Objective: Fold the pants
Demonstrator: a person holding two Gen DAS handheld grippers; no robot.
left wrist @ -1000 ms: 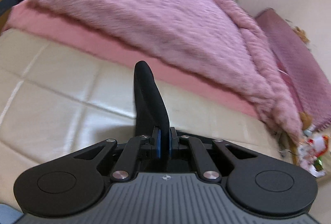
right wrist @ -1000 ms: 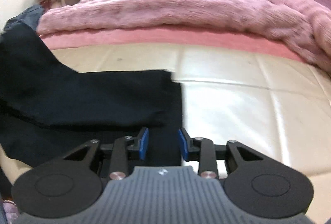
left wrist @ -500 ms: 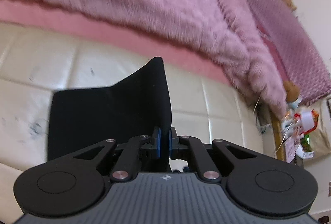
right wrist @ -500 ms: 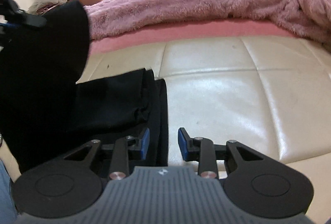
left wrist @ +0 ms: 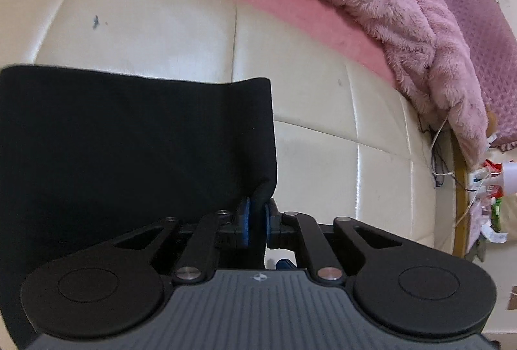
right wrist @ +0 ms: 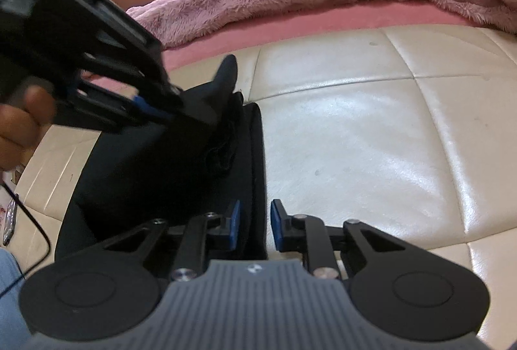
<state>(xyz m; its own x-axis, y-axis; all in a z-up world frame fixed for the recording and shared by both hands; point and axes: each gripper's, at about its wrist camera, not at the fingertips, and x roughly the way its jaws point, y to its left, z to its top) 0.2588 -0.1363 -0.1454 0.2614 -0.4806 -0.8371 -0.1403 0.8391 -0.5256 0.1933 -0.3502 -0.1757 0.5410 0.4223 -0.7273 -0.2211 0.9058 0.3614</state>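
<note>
Left tongs (left wrist: 254,216): blue pads clamped on a corner of the black fabric pants (left wrist: 135,149), jaws having just eased slightly wider, cloth still pinched. Right tongs (right wrist: 255,225): jaws just narrowing, pads apart, straddling the folded edge of the pants without pressing. Pants lie folded on the cream leather padded bench (right wrist: 371,140). Fluffy pink blanket (left wrist: 387,1) on the bed beyond.
</note>
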